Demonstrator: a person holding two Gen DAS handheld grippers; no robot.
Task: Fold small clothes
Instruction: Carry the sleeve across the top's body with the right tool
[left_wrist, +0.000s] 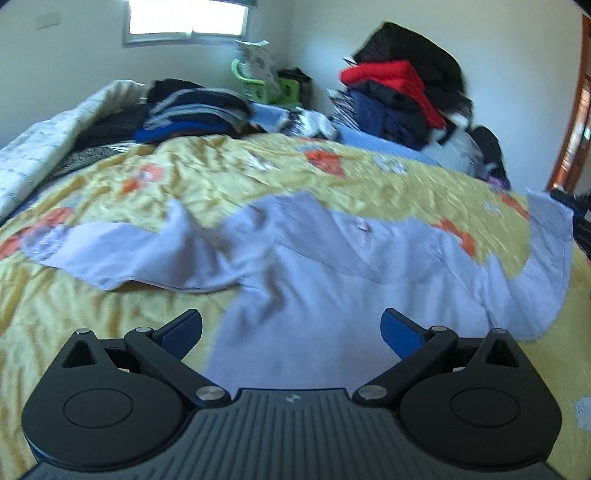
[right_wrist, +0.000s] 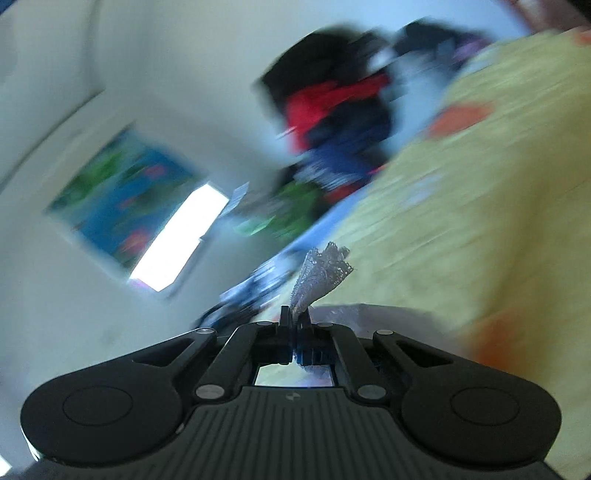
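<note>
Now the pale lilac cotton shirt (left_wrist: 295, 295) lies on the yellow bedspread (left_wrist: 92, 314); the right gripper (right_wrist: 295, 325) pinches its lacy edge (right_wrist: 321, 273) (thin!), which could slip out. The left gripper (left_wrist: 291, 328) gapes, holding nothing.

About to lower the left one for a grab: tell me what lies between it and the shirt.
Nothing visible does. The left hand-held gripper is open, and the shirt lies spread on the yellow bedspread straight ahead between its fingers. The clothes piles sit far behind.
</note>
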